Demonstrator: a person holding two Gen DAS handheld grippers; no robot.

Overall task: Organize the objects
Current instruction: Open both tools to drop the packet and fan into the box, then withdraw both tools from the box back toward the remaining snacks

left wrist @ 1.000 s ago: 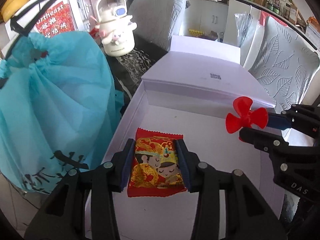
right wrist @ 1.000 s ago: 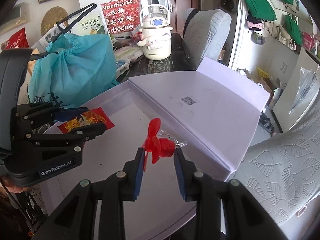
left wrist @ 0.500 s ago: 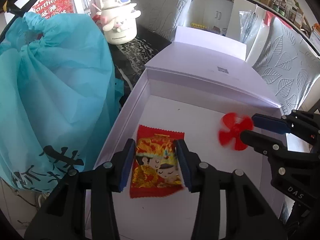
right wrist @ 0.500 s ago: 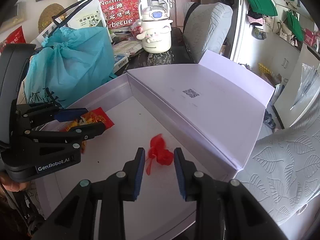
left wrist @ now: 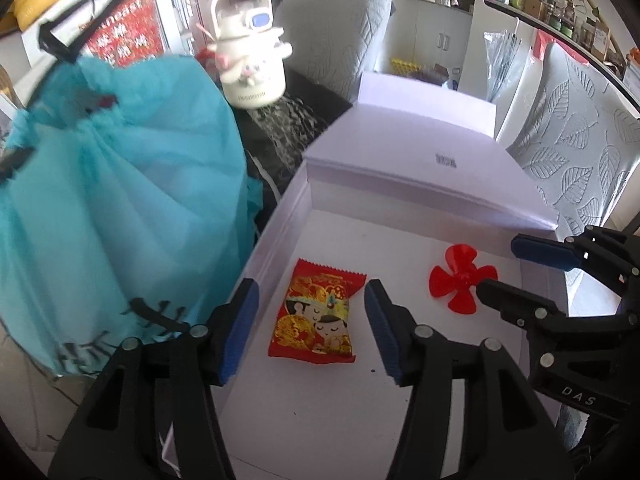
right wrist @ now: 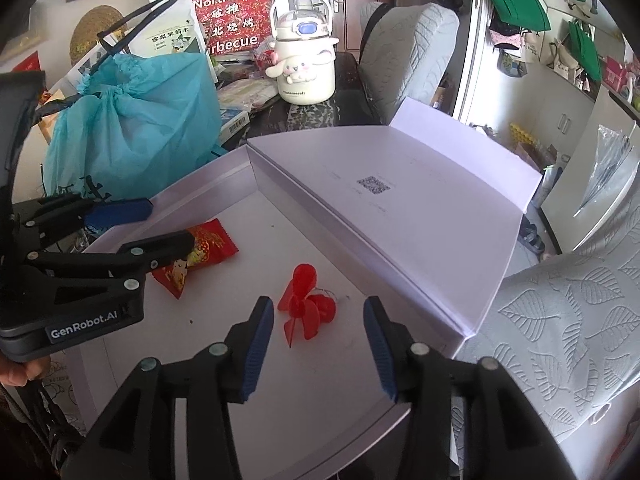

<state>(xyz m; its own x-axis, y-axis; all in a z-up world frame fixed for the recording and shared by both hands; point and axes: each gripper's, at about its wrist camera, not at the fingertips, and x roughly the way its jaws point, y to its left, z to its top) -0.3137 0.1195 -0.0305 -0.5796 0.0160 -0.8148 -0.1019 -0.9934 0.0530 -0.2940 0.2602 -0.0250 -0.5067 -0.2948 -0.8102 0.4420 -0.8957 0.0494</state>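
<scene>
A second ago the red snack packet was pinched between the left pads and the red propeller hung in the right jaws above the box; both now lie on the box floor and both pairs of jaws are opening.

Left wrist view: the left gripper (left wrist: 310, 322) stands open over the snack packet (left wrist: 314, 320), its blue pads clear of the packet on either side. The packet lies flat near the left wall of the white box (left wrist: 276, 220), face up, showing two cartoon faces on red and gold foil with crimped ends. The propeller (left wrist: 460, 284) rests toward the right wall, just beside the right gripper (left wrist: 516, 270), touching neither finger.

Right wrist view: the right gripper (right wrist: 318, 334) is parted with the propeller (right wrist: 306, 306) between its pads but free of them. It is a small red plastic fan of four blades, lying tilted on its hub, with a thin wire trailing behind it. The snack packet (right wrist: 204, 248) lies partly under the left gripper (right wrist: 158, 224), toward the far left corner.

This looks like the release step. Next, I judge, both hands need to lift straight clear without snagging either item, then go for whatever remains outside the box.
</scene>
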